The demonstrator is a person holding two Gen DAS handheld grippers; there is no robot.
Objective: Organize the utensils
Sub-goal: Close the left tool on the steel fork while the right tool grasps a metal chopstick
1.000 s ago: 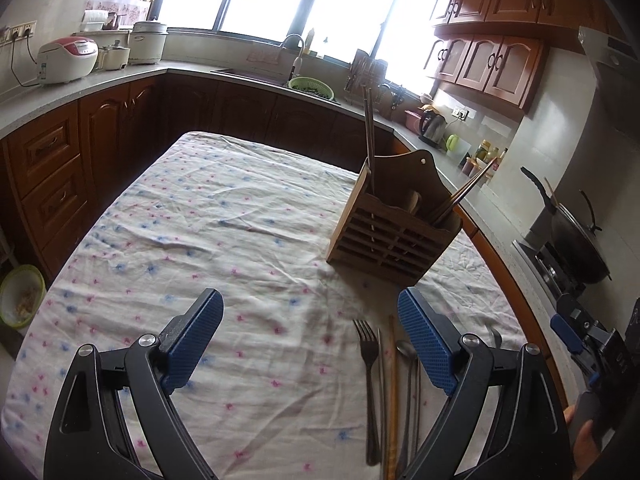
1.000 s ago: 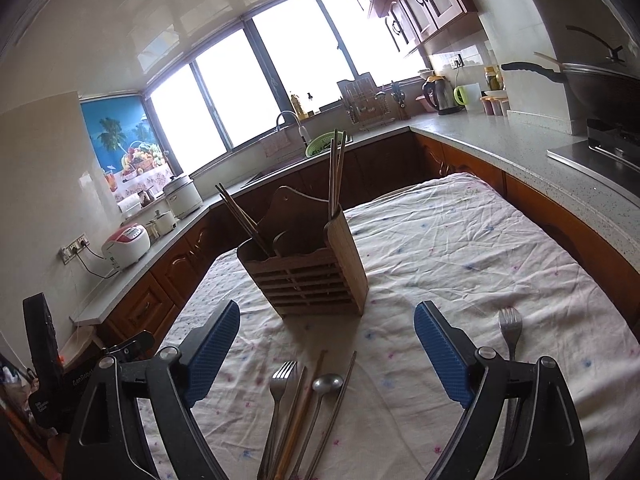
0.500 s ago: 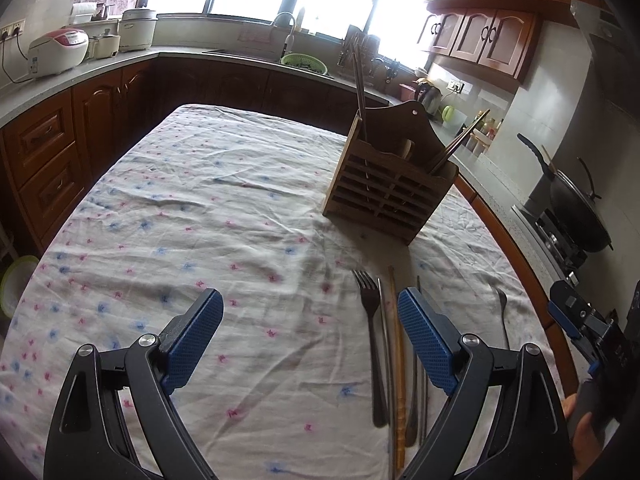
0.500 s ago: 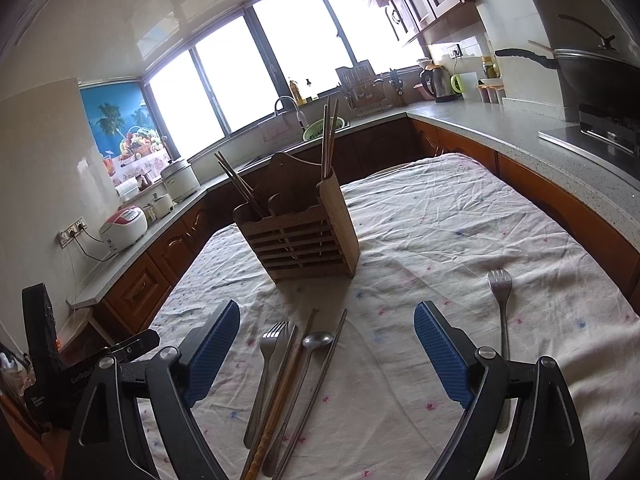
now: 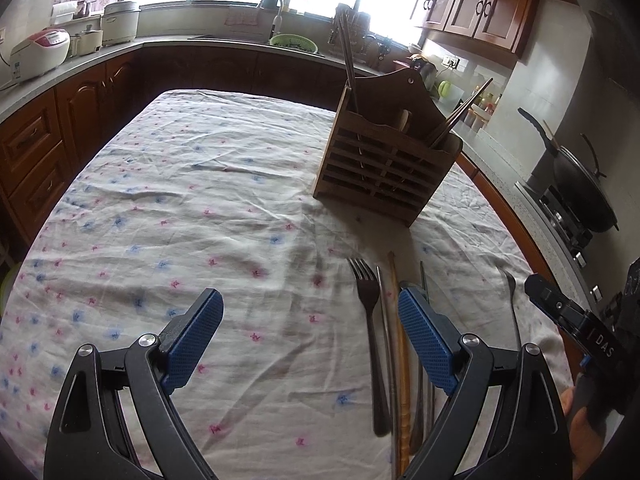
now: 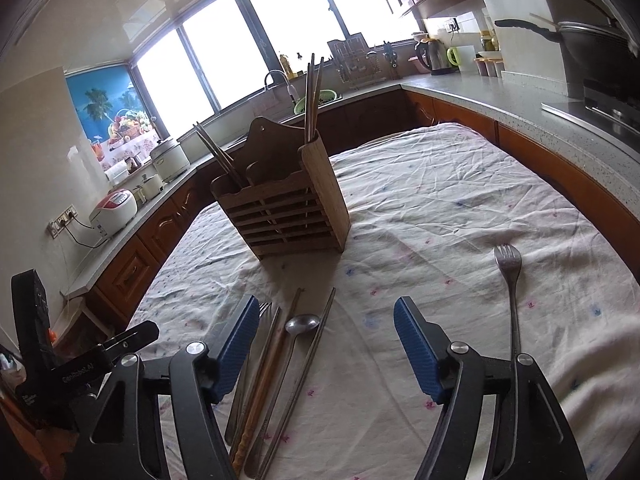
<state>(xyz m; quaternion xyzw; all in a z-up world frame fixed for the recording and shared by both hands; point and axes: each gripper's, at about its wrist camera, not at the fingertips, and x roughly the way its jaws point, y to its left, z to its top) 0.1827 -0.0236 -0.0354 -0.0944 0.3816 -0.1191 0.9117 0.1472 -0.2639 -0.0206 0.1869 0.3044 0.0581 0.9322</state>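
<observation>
Left wrist view: my left gripper (image 5: 310, 340) hangs tilted down over the tablecloth (image 5: 180, 208), jaws spread wide, nothing between the pads, only bare cloth under them. Lots of free cloth to the left and ahead, out to the far table edge by the dark cabinets (image 5: 36, 152). The right pad (image 5: 424, 340) sits just over a row of loose utensils: a fork (image 5: 370, 328), a metal chopstick (image 5: 386, 332) and a wooden chopstick (image 5: 402, 344) lying side by side, handles toward me; more pieces lie under the finger, can't sort them. The wooden holder (image 5: 384, 164) stands upright further ahead on the right half of the table, well apart from the row, chopsticks already sticking out of both end compartments. Right table edge runs close past the holder, counter and wok (image 5: 580, 188) beyond. Right wrist view: my right gripper (image 6: 326, 344) points down at the cloth, jaws closing, with a spoon (image 6: 298, 330) and a metal chopstick lying on the cloth in the gap, pads not pressing anything. A second fork (image 6: 510, 280) lies alone outside the right finger, open cloth around it toward the right edge.
</observation>
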